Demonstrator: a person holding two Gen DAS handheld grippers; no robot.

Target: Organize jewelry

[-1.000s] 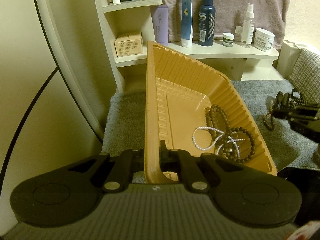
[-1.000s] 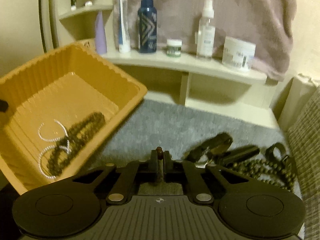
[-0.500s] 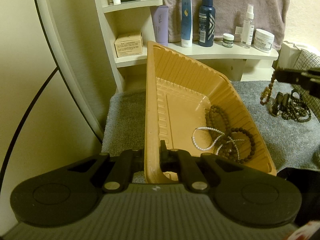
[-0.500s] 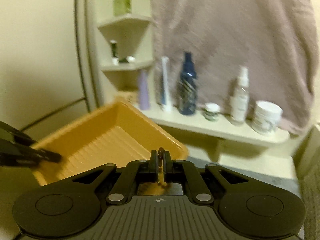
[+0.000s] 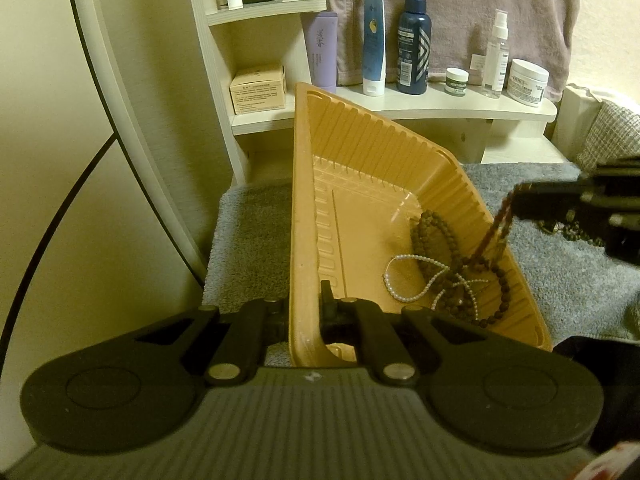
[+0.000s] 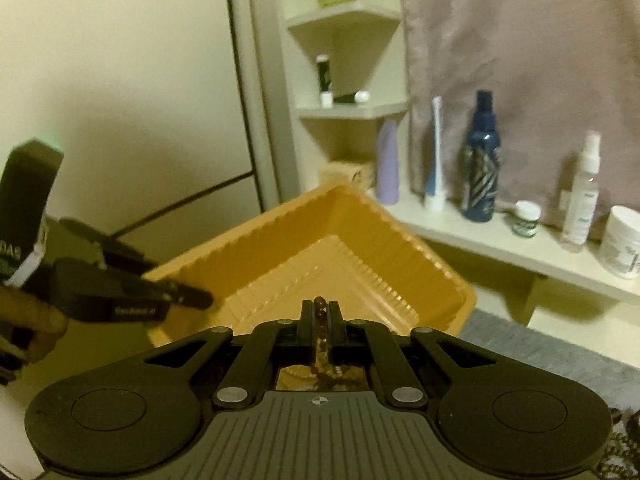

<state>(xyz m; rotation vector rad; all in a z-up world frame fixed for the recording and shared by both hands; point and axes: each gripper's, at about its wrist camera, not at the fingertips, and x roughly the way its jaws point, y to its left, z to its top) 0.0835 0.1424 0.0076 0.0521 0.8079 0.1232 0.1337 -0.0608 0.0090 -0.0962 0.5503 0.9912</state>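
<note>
1. Right wrist view: the right gripper (image 6: 321, 312) is clenched on a strand of brown beads (image 6: 320, 307), which runs down between the pads and hangs below them, out of sight under the body of the tool. Keep that pinch firm until the strand is well inside the tray.
2. From the left wrist view, the beads dangle in a blurred loop just over the right-hand wall of the orange tray (image 5: 360, 184), so the carry looks nearly done. Bring the loop's low end past the rim before letting go, or it may drape over the edge.
3. The left gripper (image 5: 305, 312) is clamped on the tray's near wall, one pad inside and one outside, holding the tray tipped up. Hold it steady; a wobble could spill what lies there.
4. Already in the tray's lower corner are a string of white pearls (image 5: 404, 280) and dark bead strands (image 5: 436, 236). Lower the new strand beside them, not on top, to limit tangling.
5. More dark jewelry (image 5: 572, 230) lies on the grey mat (image 5: 248, 240) beyond the tray, apparently next to be moved.
</note>
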